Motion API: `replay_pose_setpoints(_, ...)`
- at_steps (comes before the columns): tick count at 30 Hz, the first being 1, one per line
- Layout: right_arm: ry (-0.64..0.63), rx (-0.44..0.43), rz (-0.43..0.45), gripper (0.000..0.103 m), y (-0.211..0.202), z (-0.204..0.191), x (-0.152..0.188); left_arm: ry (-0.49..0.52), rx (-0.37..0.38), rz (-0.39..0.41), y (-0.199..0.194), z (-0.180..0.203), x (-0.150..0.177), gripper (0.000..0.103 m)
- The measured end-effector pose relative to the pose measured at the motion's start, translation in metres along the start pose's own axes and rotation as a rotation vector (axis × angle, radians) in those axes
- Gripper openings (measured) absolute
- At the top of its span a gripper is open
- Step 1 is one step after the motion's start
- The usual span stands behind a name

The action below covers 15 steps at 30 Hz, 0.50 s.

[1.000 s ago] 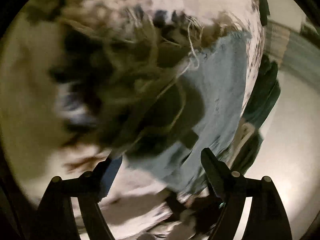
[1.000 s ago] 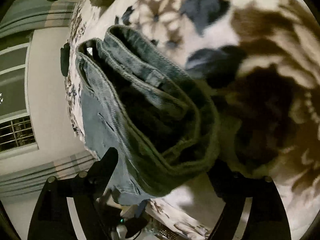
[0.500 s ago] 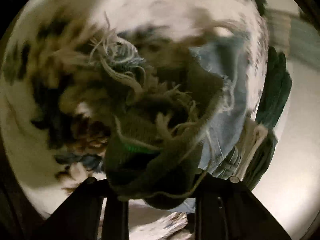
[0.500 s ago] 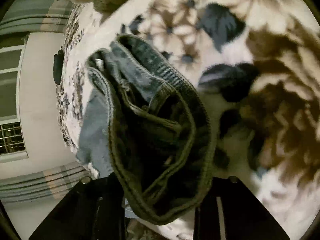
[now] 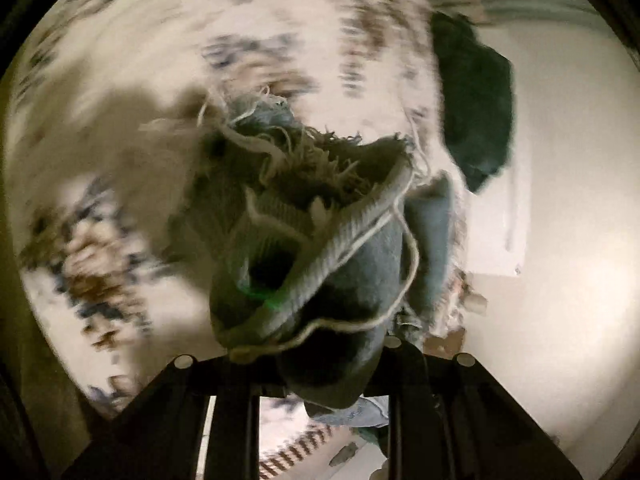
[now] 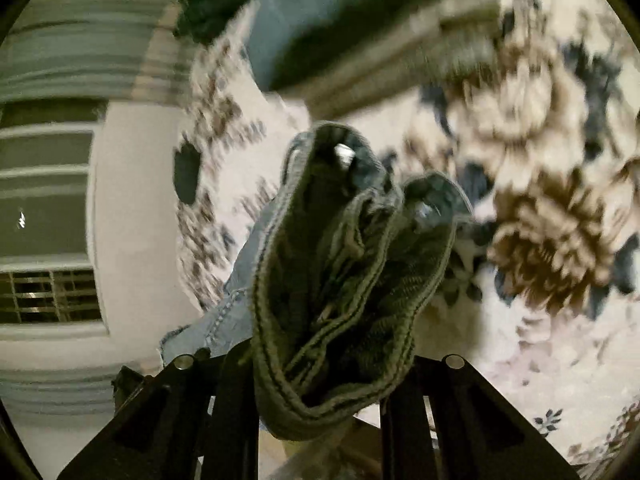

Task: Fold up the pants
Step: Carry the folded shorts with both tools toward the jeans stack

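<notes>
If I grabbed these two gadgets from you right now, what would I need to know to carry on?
Left hand-held gripper: shut on the frayed hem end of the jeans.
Right hand-held gripper: shut on the waistband end.
Both ends are lifted above the floral bedspread; other folded clothes lie beyond.
Done: both ends grasped and raised.
Left: probably bring hem to waistband, lay flat, fold again.

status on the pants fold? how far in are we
Early. Done: both ends are picked up. The left claw is shut on the frayed hem of the jeans, and the right claw is shut on the waistband. In hand: the jeans hang bunched above the floral blanket. Left: no flat fold shows yet, so laying out and folding remain.
</notes>
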State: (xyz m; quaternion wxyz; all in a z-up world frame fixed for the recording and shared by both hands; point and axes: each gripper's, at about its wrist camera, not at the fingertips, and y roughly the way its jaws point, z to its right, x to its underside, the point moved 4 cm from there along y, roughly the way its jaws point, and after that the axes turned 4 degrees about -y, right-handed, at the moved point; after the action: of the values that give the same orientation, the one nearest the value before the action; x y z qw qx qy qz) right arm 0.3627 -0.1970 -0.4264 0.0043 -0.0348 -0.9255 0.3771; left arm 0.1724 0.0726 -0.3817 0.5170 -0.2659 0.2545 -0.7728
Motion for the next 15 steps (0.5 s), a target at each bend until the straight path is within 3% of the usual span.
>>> replay_pose_setpoints(5, -0.022, -0.032, 0.179, 0.018, -0.095, -0.043, -0.061, 0.126, 0.077, -0.058, 0.026, 0.112, -0.018, 0.018)
replay_pose_setpoints(9, -0.033, -0.051, 0.332, 0.018, -0.155, -0.082, -0.136, 0.238, 0.156, -0.106, 0.059, 0.214, -0.031, 0.018)
replay_pose_setpoints(11, -0.037, -0.052, 0.399, 0.018, -0.175, -0.091, -0.174, 0.307, 0.184, -0.132, 0.088, 0.264, -0.039, 0.018)
replay_pose_setpoints(15, -0.002, -0.072, 0.479, 0.018, -0.181, -0.070, -0.238, 0.413, 0.185, -0.178, 0.158, 0.314, -0.053, 0.018)
